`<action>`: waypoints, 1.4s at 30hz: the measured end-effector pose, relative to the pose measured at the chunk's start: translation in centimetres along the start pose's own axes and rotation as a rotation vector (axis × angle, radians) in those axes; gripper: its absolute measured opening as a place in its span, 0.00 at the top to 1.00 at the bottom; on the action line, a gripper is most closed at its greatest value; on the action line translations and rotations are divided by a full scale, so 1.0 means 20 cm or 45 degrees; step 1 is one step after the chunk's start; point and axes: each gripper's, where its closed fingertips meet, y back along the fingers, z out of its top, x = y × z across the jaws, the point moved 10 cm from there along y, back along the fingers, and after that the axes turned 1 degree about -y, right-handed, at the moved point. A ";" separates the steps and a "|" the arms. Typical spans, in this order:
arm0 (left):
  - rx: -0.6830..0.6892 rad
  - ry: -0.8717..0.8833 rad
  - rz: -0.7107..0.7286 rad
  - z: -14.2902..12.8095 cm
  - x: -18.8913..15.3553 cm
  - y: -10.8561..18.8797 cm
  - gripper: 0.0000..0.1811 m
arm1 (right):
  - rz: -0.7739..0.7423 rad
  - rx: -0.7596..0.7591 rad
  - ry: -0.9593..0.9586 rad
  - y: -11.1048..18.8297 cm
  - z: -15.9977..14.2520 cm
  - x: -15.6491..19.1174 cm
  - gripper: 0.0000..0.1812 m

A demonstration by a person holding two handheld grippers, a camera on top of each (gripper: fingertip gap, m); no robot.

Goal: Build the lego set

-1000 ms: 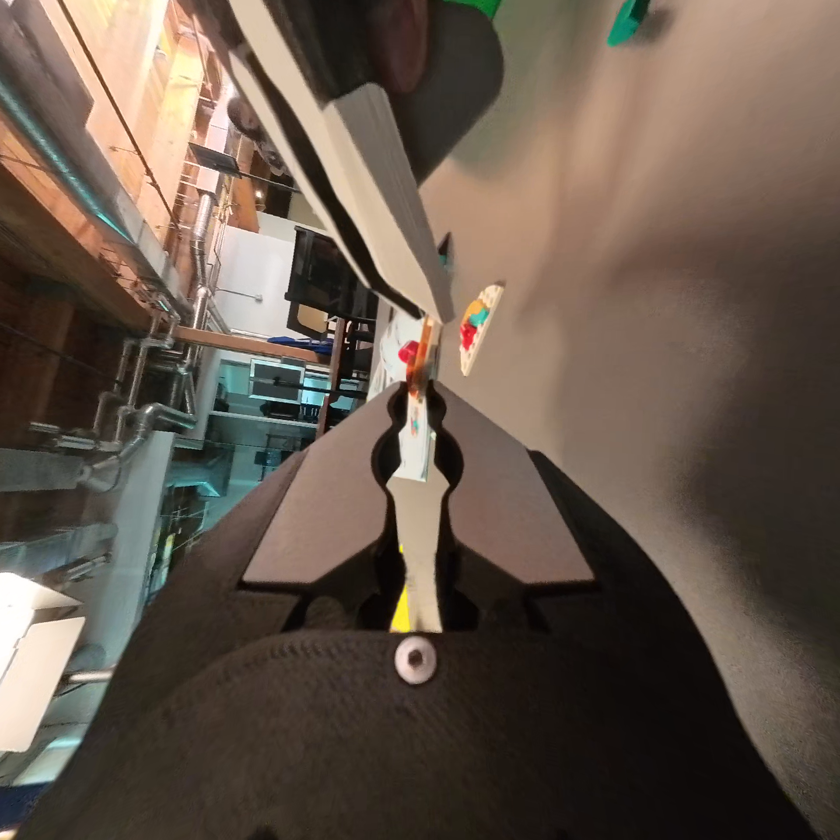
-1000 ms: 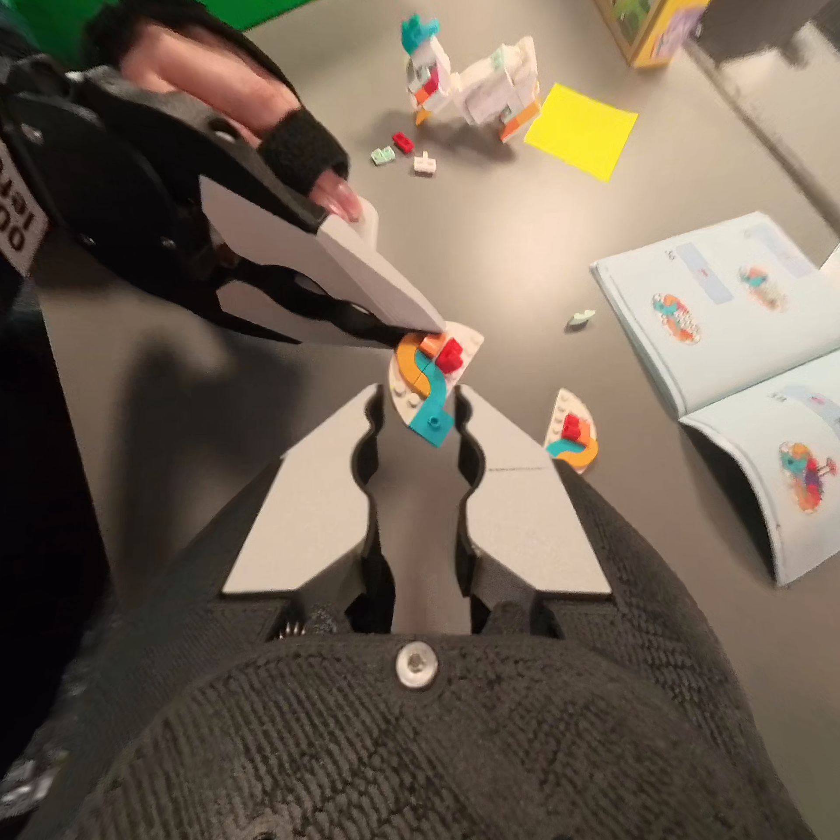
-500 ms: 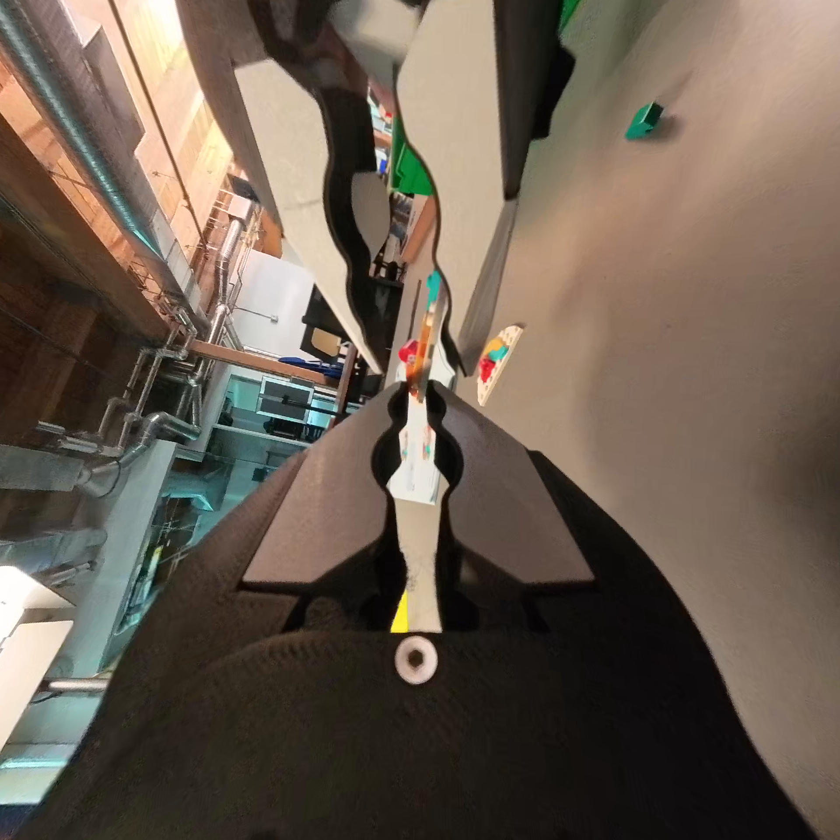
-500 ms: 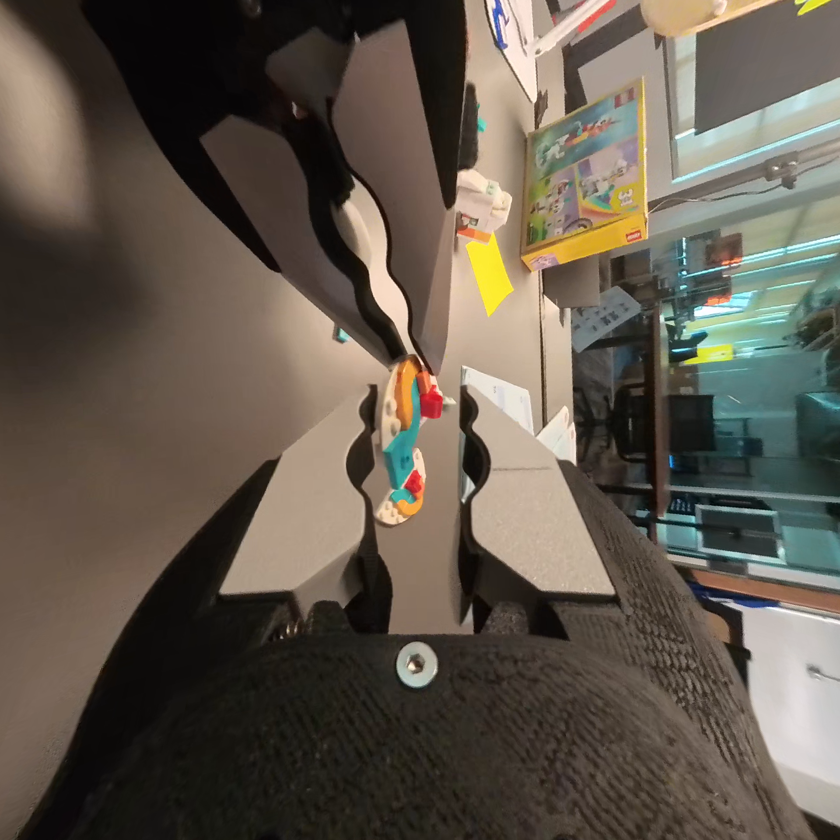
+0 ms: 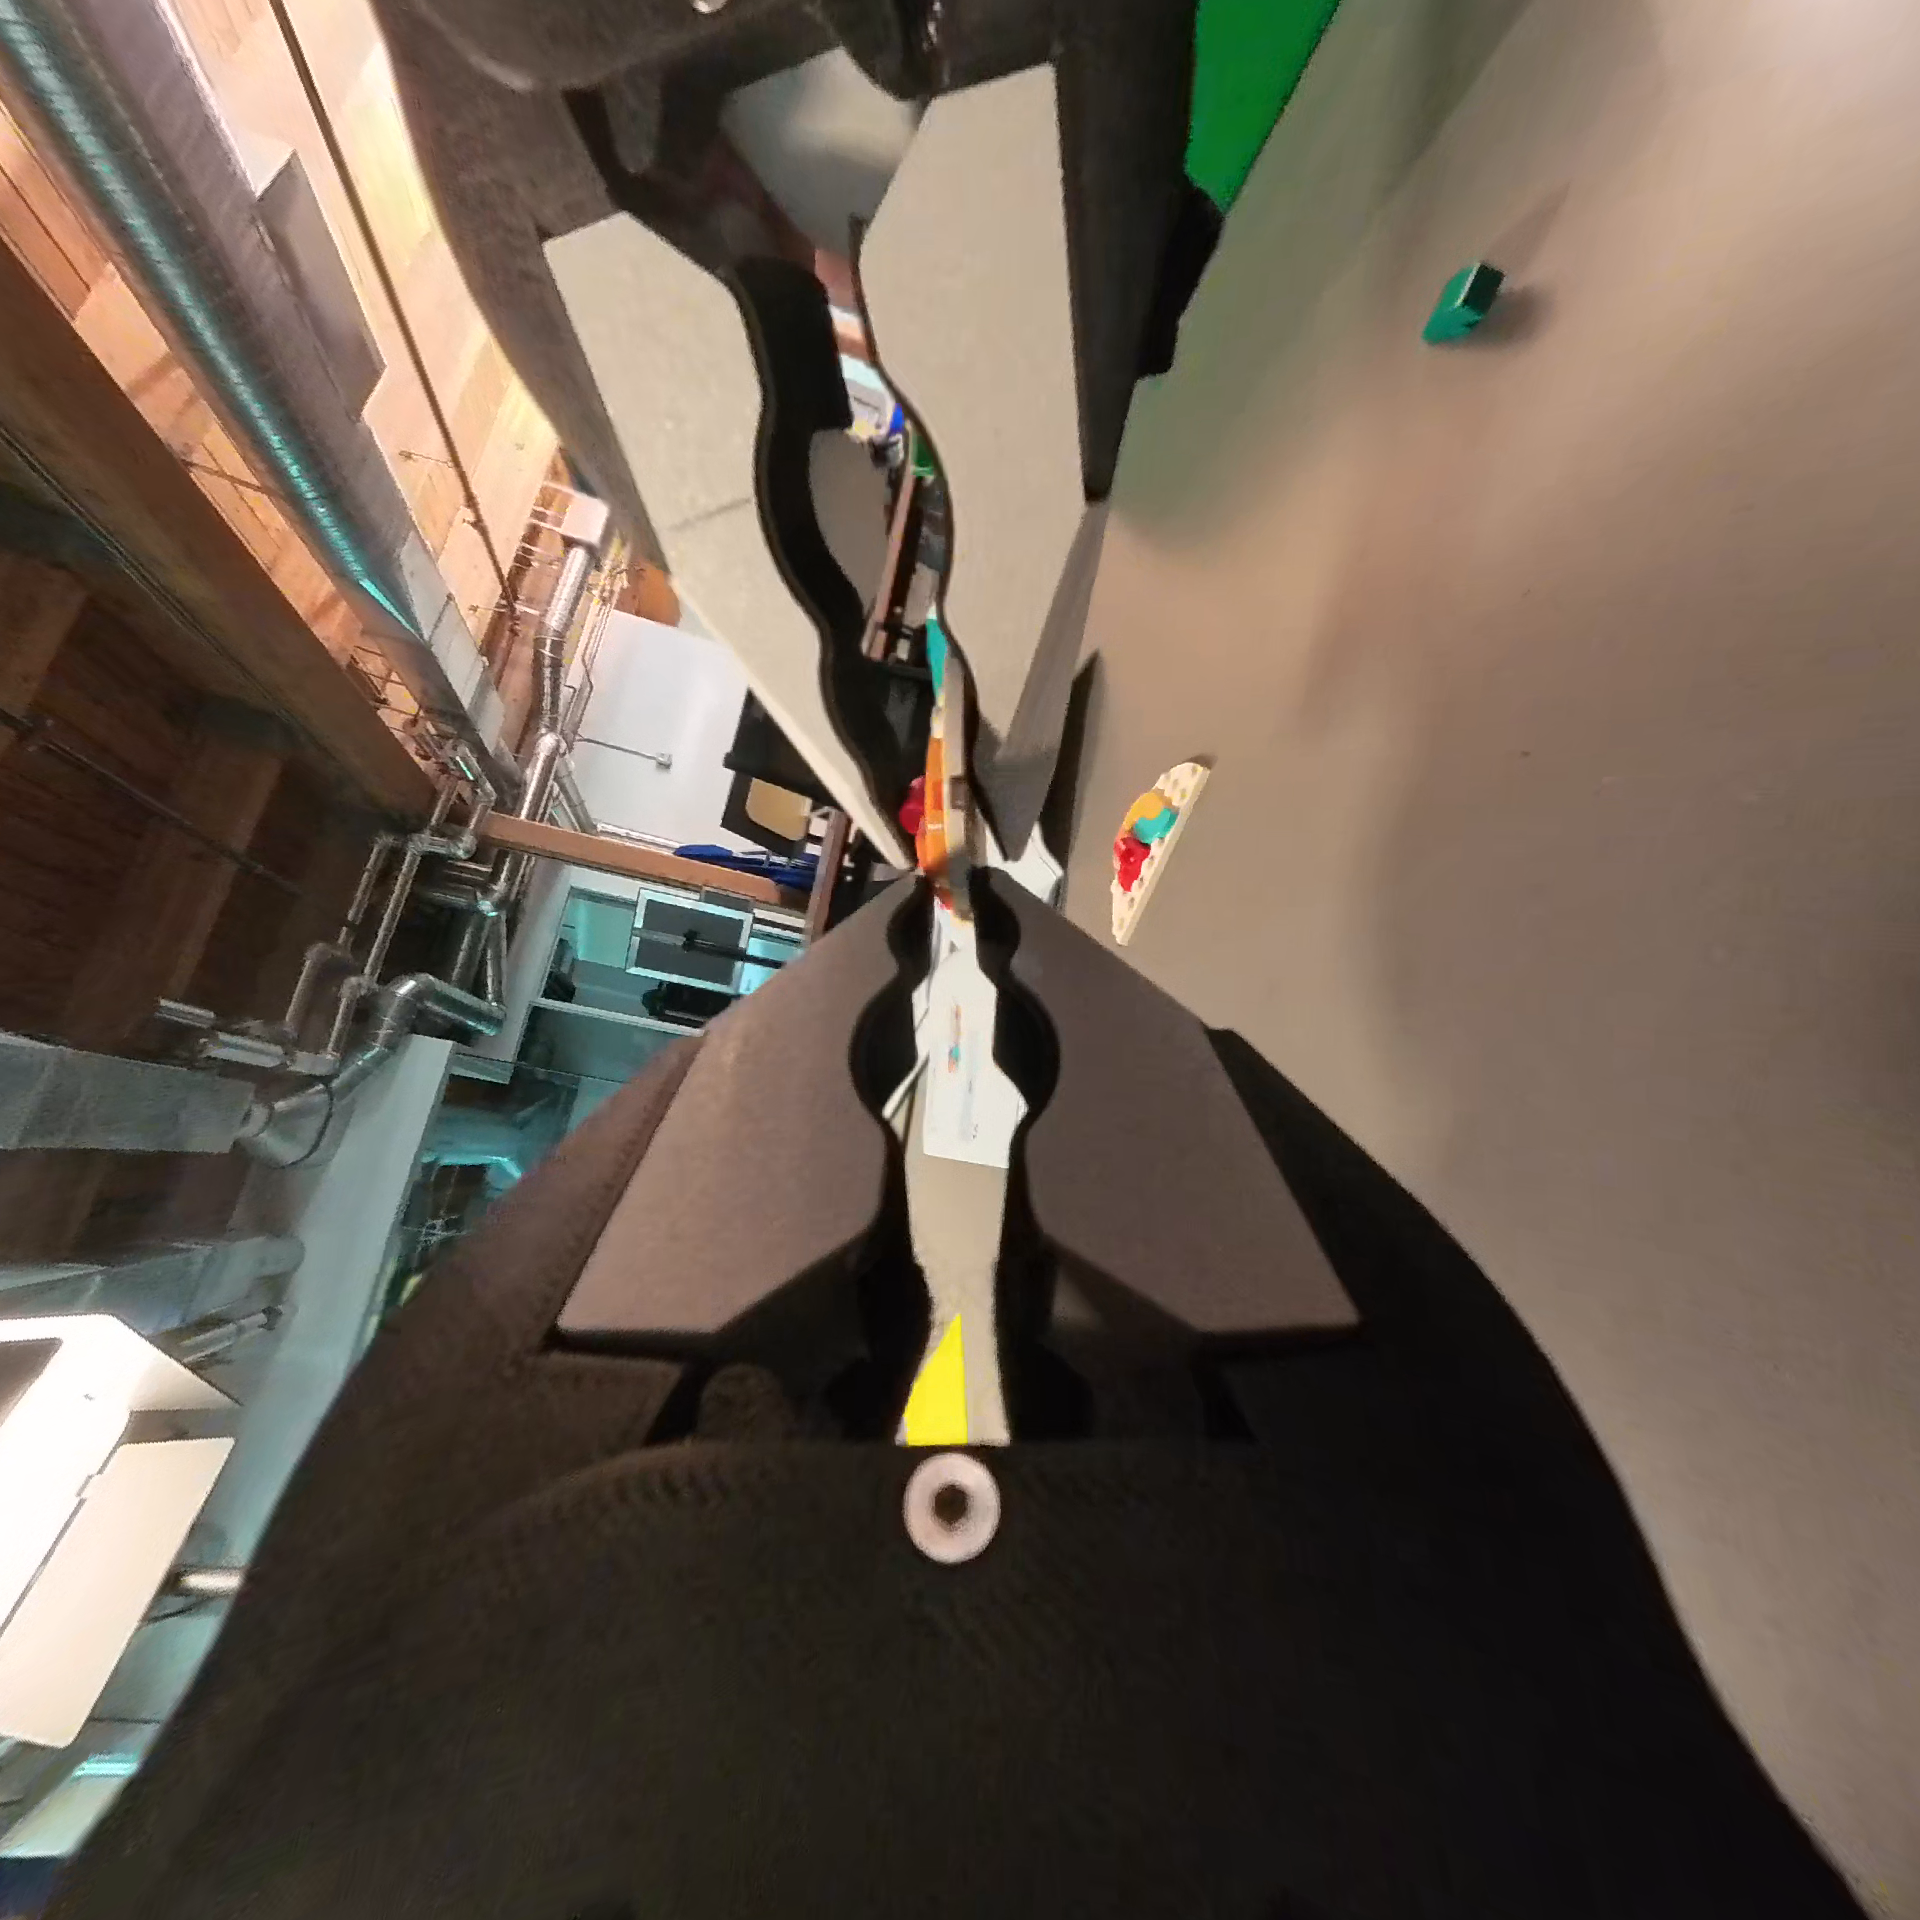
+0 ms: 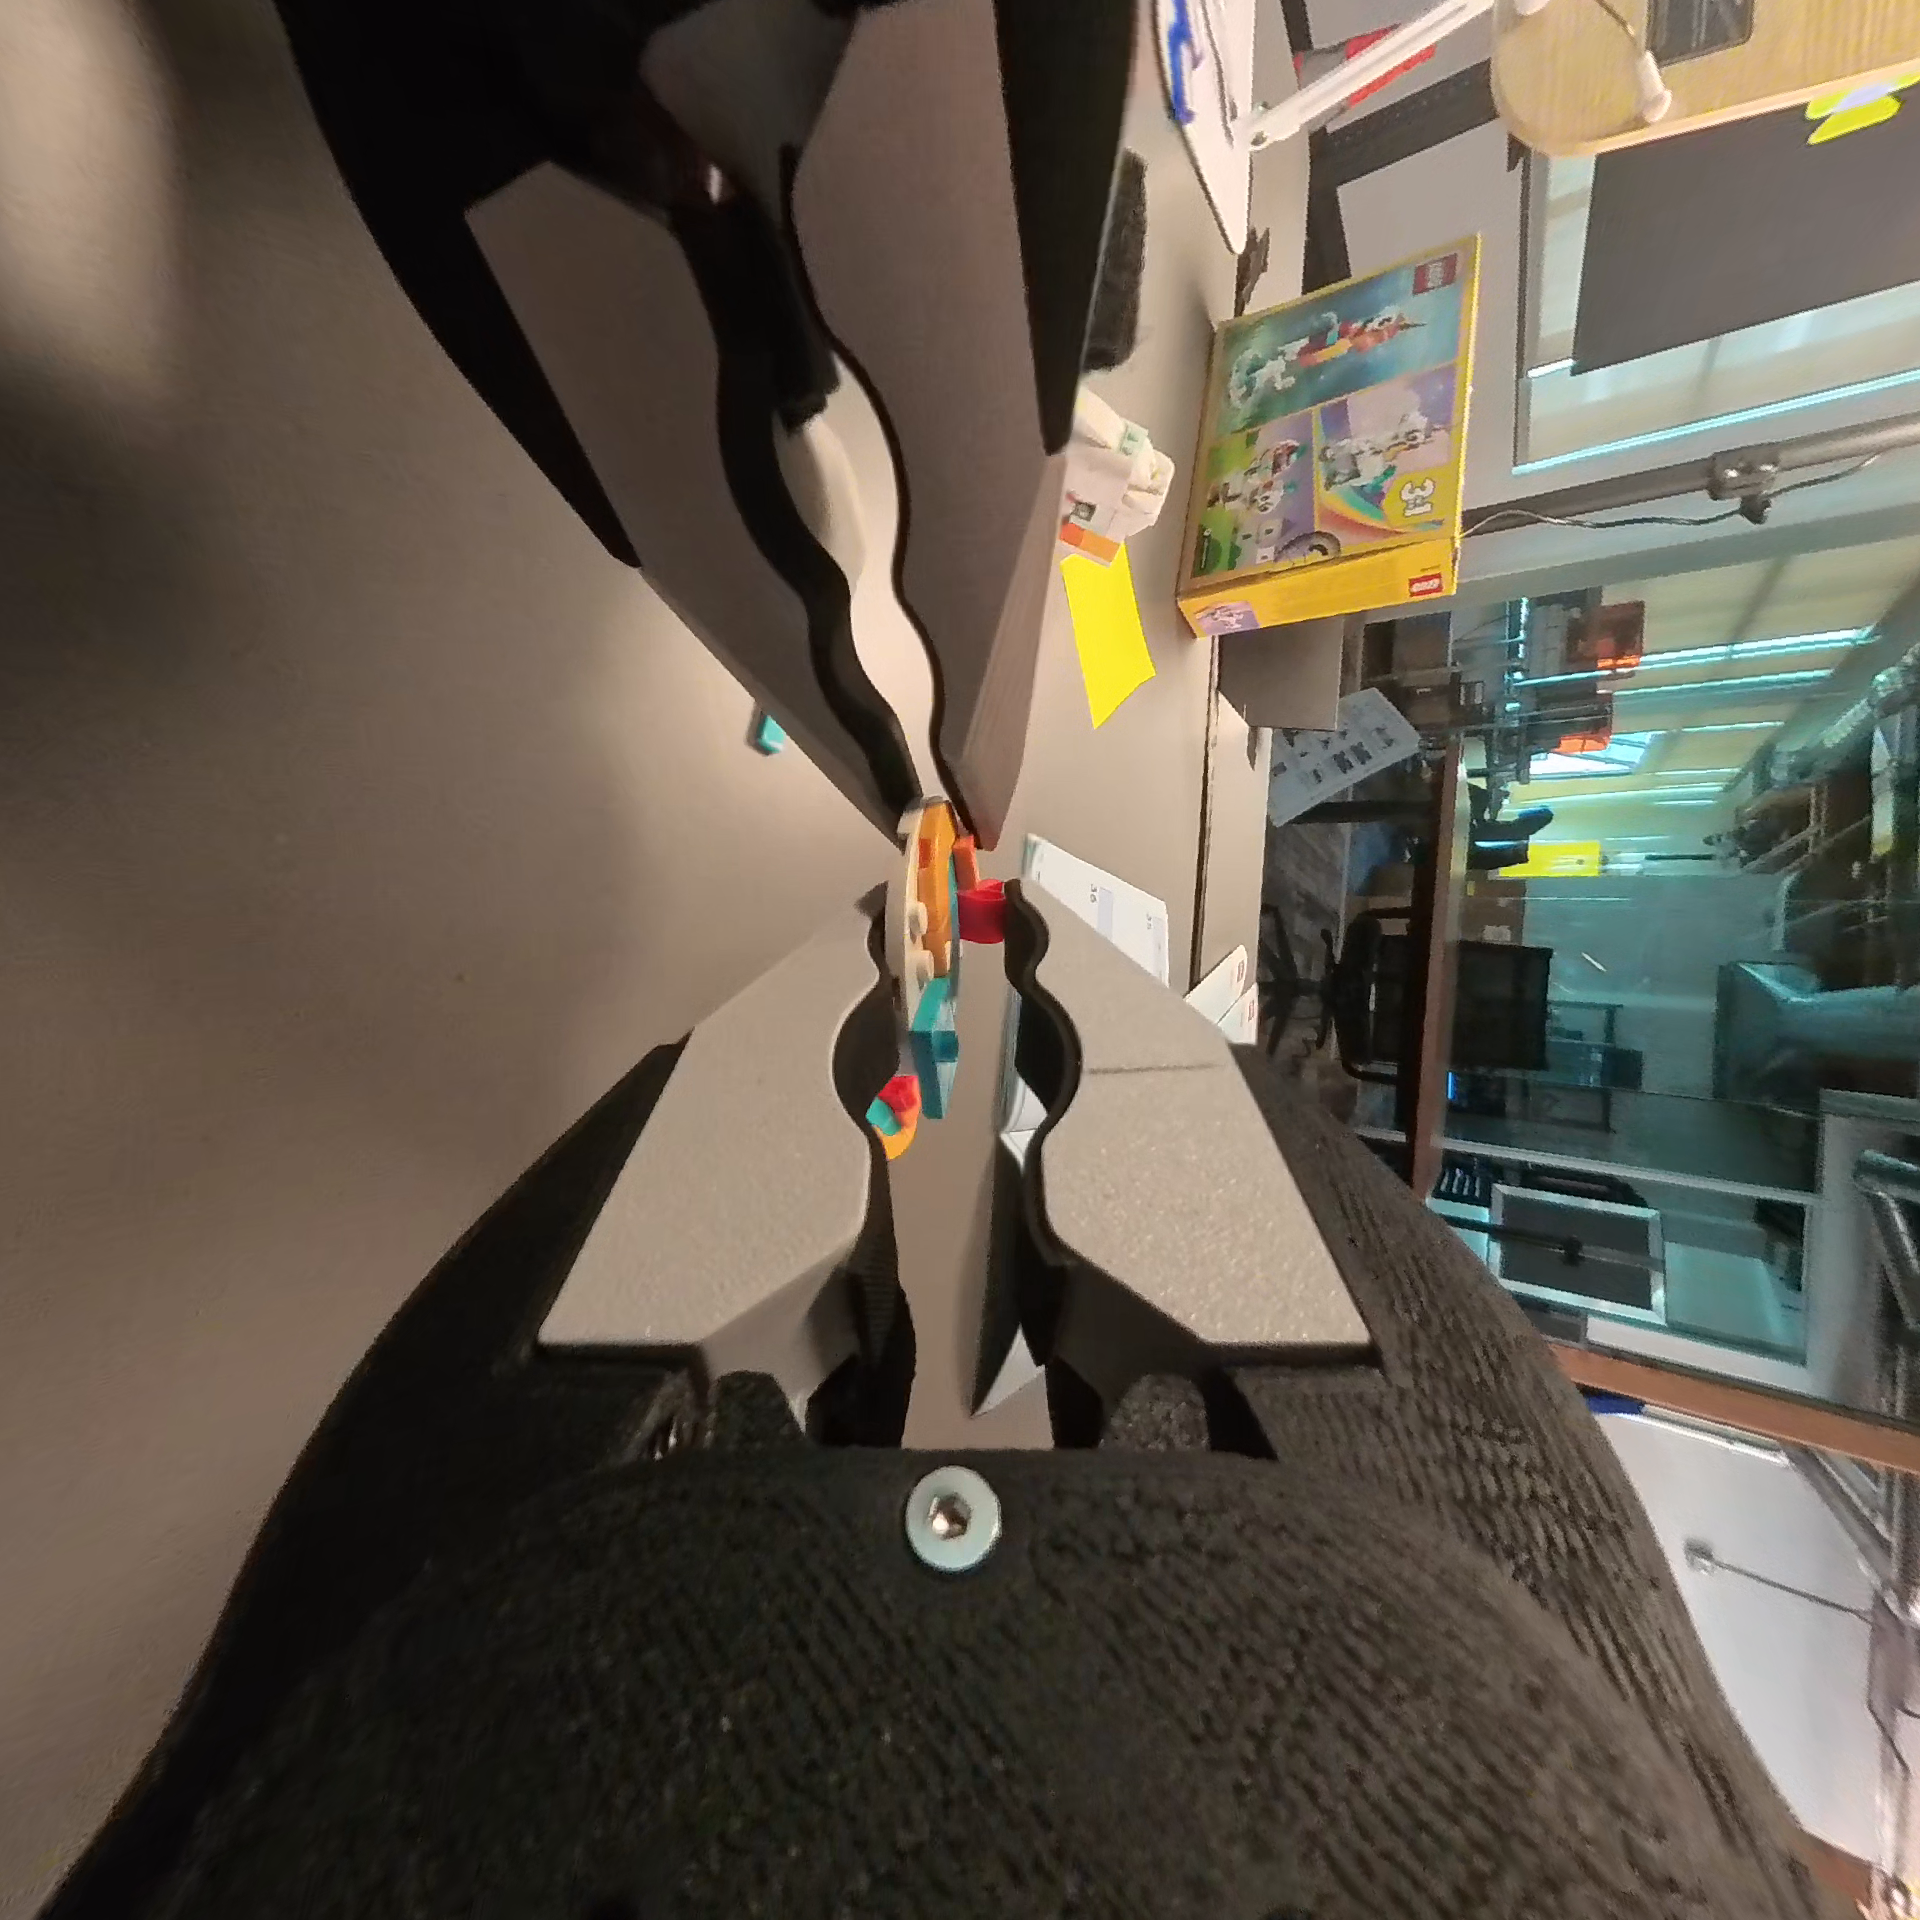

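Observation:
A half-round white lego plate with orange, teal and red pieces (image 6: pixel 928 935) is held on edge above the grey table (image 5: pixel 1558 1039). My left gripper (image 5: pixel 943 885) is shut on one end of it. It enters the right wrist view from the top (image 6: pixel 940 821). My right gripper (image 6: pixel 948 912) is closed on the other end, one finger on the plate's back and one on the red stud. It shows from above in the left wrist view (image 5: pixel 940 821). A second, similar plate (image 5: pixel 1151 836) lies flat on the table.
A green brick (image 5: pixel 1460 303) lies farther off on the table. An open instruction booklet (image 6: pixel 1101 904), a yellow paper square (image 6: pixel 1107 644), a white lego animal (image 6: pixel 1122 478), the lego box (image 6: pixel 1340 436) and a small teal piece (image 6: pixel 769 732) are also there. The grippers are tip to tip, or close to it. The white lego animal (image 6: pixel 1122 478) is about equally far from each gripper, around 25 cm.
Both grippers have rolled onto their sides and the plate now stands on edge. My right gripper has moved over the plate and its fingers have narrowed onto it. The left kept its hold.

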 end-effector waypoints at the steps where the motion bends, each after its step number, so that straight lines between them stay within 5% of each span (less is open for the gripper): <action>1: 0.001 -0.018 0.007 0.00 0.00 0.00 0.96 | 0.007 -0.004 -0.007 0.00 0.00 0.00 0.91; 16: -0.004 -0.195 0.028 0.03 -0.04 0.00 0.96 | 0.125 -0.026 -0.005 0.02 -0.01 0.00 0.91; 27: -0.044 -0.153 0.116 0.04 0.00 0.02 0.97 | 0.141 -0.104 -0.101 0.05 0.01 -0.01 0.81; 34: -0.107 -0.057 0.213 0.05 0.13 0.08 0.97 | 0.088 -0.235 -0.107 0.18 0.08 -0.11 0.63; 42: -0.350 0.168 0.283 0.04 0.45 0.25 0.97 | 0.026 -0.536 -0.070 0.44 0.21 -0.35 0.59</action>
